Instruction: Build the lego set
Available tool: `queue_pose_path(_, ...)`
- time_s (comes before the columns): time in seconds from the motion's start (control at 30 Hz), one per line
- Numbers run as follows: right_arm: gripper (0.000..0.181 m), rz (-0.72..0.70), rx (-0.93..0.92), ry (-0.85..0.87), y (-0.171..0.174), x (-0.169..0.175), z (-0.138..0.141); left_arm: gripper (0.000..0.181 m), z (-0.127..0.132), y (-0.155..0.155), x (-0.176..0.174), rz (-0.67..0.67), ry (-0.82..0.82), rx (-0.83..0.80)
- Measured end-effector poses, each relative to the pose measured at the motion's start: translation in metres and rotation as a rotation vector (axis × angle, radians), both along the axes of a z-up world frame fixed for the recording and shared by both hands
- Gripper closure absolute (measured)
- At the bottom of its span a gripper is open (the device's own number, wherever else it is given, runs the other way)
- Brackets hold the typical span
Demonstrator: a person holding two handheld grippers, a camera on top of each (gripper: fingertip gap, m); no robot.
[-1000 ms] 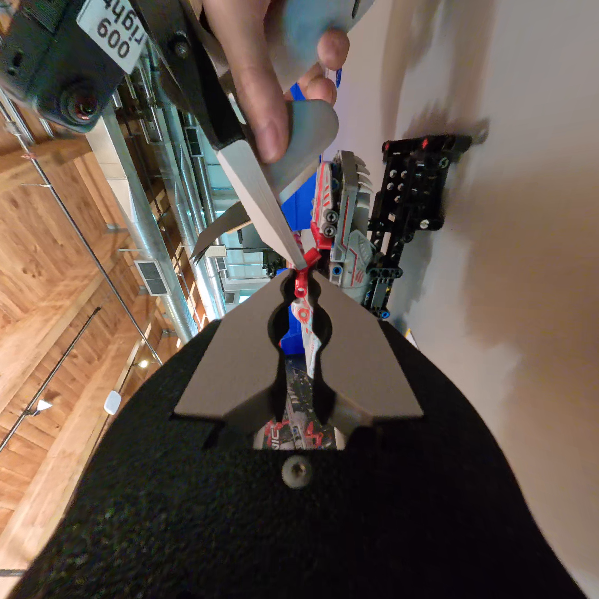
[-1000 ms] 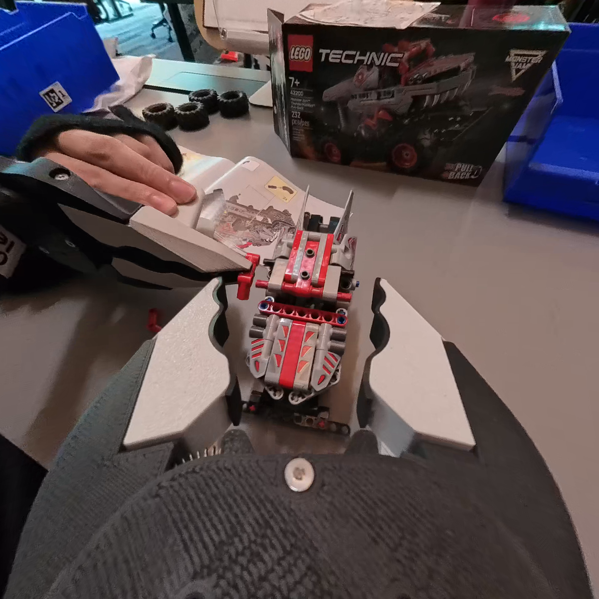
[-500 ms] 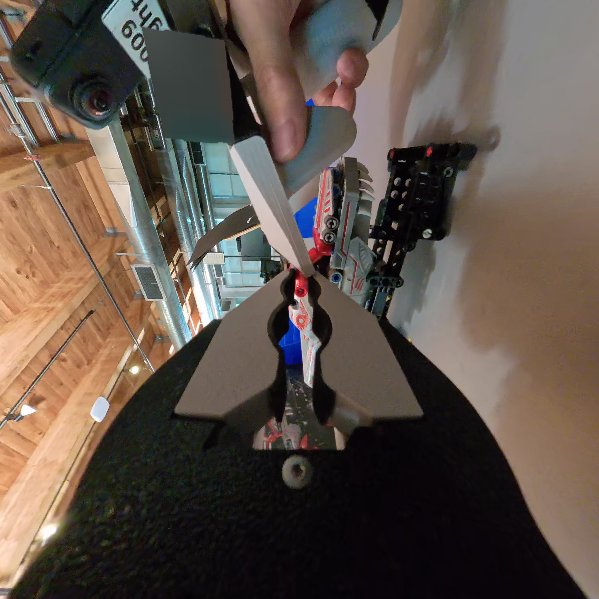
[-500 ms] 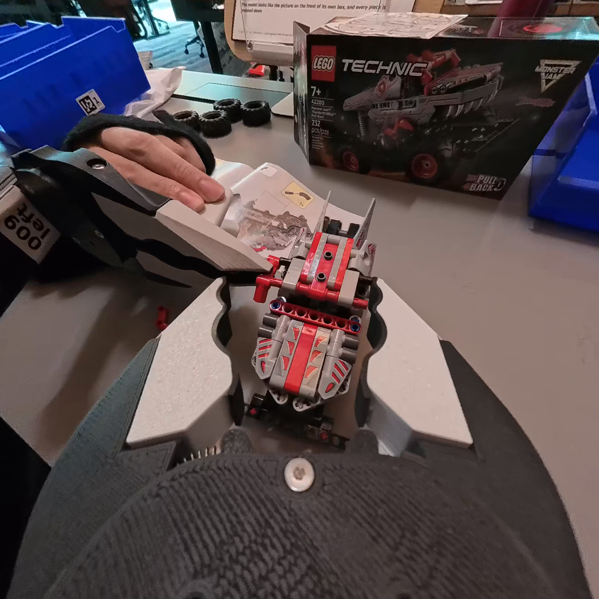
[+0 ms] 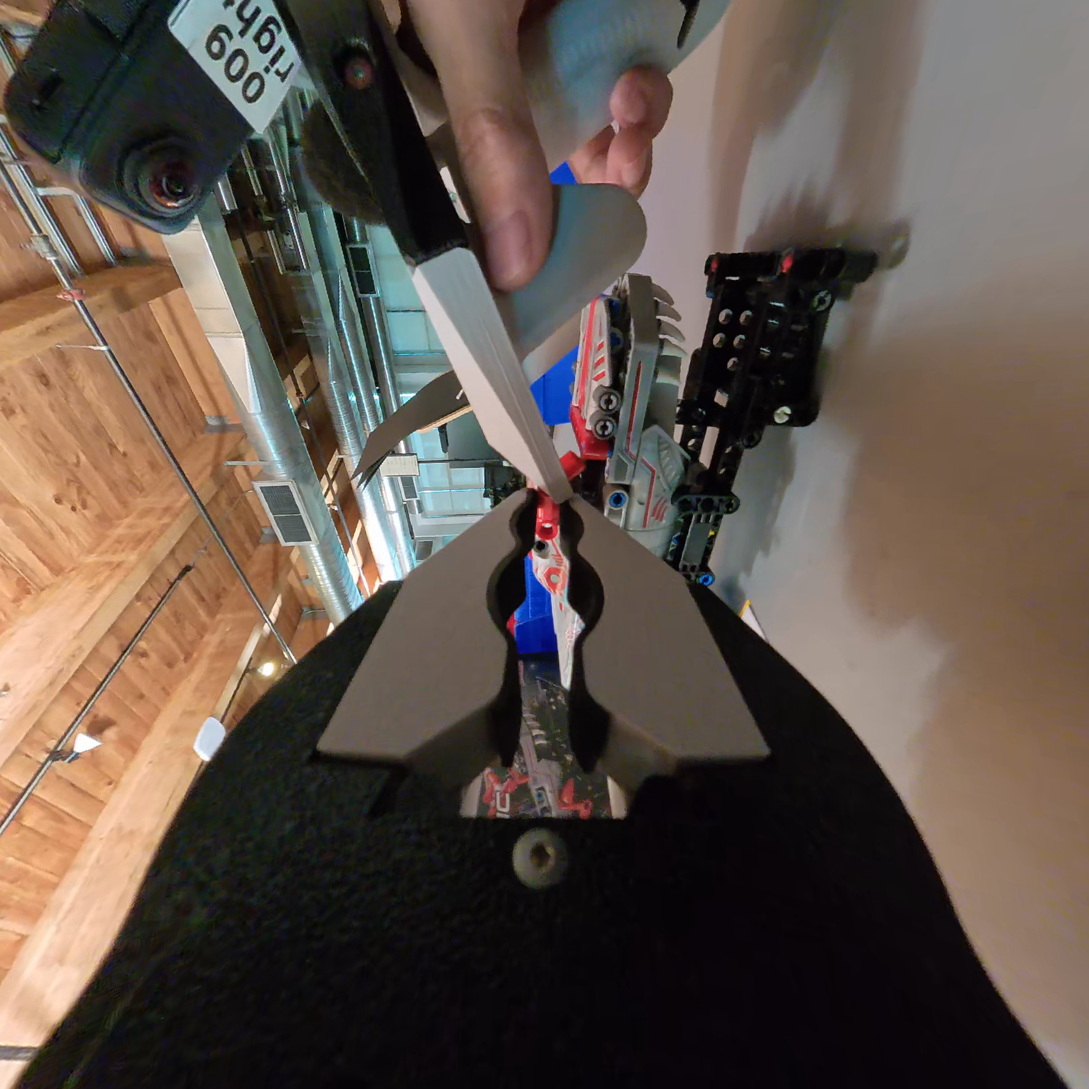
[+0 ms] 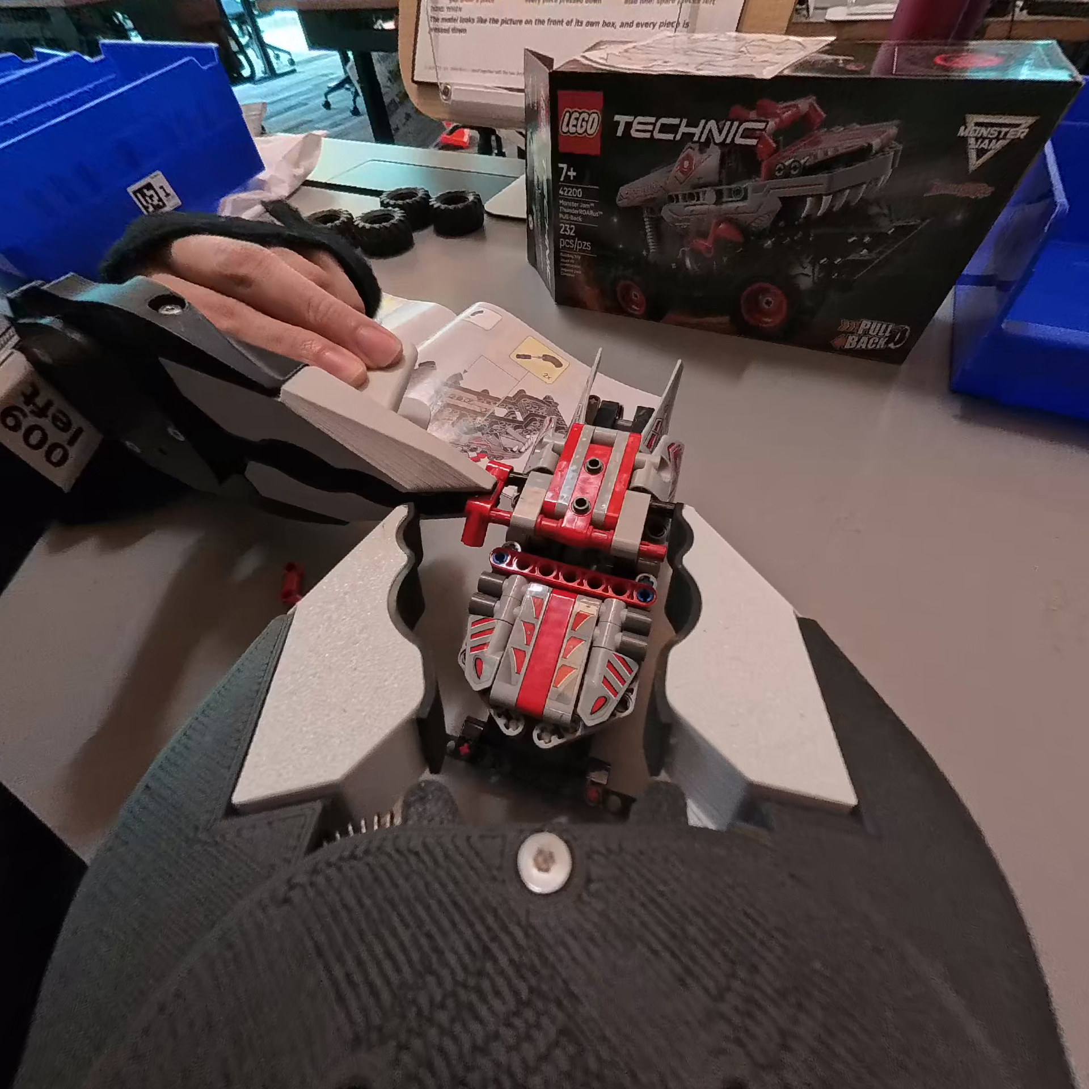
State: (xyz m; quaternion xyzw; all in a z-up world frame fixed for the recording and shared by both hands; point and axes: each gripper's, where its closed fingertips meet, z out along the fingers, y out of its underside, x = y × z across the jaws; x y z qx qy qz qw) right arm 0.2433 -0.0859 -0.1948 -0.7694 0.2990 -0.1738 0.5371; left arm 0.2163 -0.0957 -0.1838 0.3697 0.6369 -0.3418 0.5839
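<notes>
The grey, red and black lego truck model [image 6: 566,619] stands on the grey table [image 6: 854,530]; it also shows in the left wrist view [image 5: 648,424]. My right gripper [image 6: 545,518] is open and straddles the model: the right finger lies against its side, and a small gap shows on the left. My left gripper [image 5: 548,507] is shut on a grey-and-red printed fin piece [image 5: 563,595] with a red connector [image 5: 547,518] at its tip. In the right wrist view the left gripper [image 6: 474,495] comes in from the left, and the red connector [image 6: 480,518] touches the model's left side.
The set's box [image 6: 795,194] stands at the back. An open instruction booklet [image 6: 489,365] lies behind the model. Black tyres [image 6: 406,218] sit at the back left. Blue bins stand far left [image 6: 88,147] and far right [image 6: 1031,294]. A small red piece [image 6: 290,580] lies on the table at the left. Left and right tips are no more than a few centimetres apart.
My right gripper has moved forward, so the model now sits deeper between its fingers. My left gripper has brought the red connector right, up against the model's left side.
</notes>
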Motion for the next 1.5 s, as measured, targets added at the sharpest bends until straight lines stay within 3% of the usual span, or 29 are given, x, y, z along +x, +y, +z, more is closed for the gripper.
queue_pose_path(0.83, 0.101, 0.010, -0.003, -0.010, -0.002, 0.001, 0.000, 0.177, 0.000, -0.005, -0.003, 0.009, -0.025, 0.000)
queue_pose_path(0.97, 0.115, 0.032, 0.012, -0.024, -0.008, 0.003, 0.000, 0.177, -0.001, -0.005, -0.004, 0.003, -0.022, 0.003)
queue_pose_path(1.13, 0.098, 0.046, -0.011, -0.045, -0.002, 0.001, -0.001, 0.177, -0.002, -0.006, -0.002, 0.024, -0.021, 0.003)
queue_pose_path(1.3, 0.104, 0.051, -0.019, -0.032, -0.006, 0.000, 0.000, 0.177, -0.002, -0.003, 0.002, 0.025, -0.016, -0.001)
queue_pose_path(1.37, 0.115, 0.042, -0.003, -0.031, -0.009, 0.002, 0.001, 0.177, -0.002, -0.003, 0.001, 0.005, -0.014, -0.006)
queue_pose_path(1.5, 0.115, 0.025, -0.010, -0.042, -0.009, 0.004, 0.001, 0.177, -0.002, -0.001, 0.007, 0.025, -0.032, -0.005)
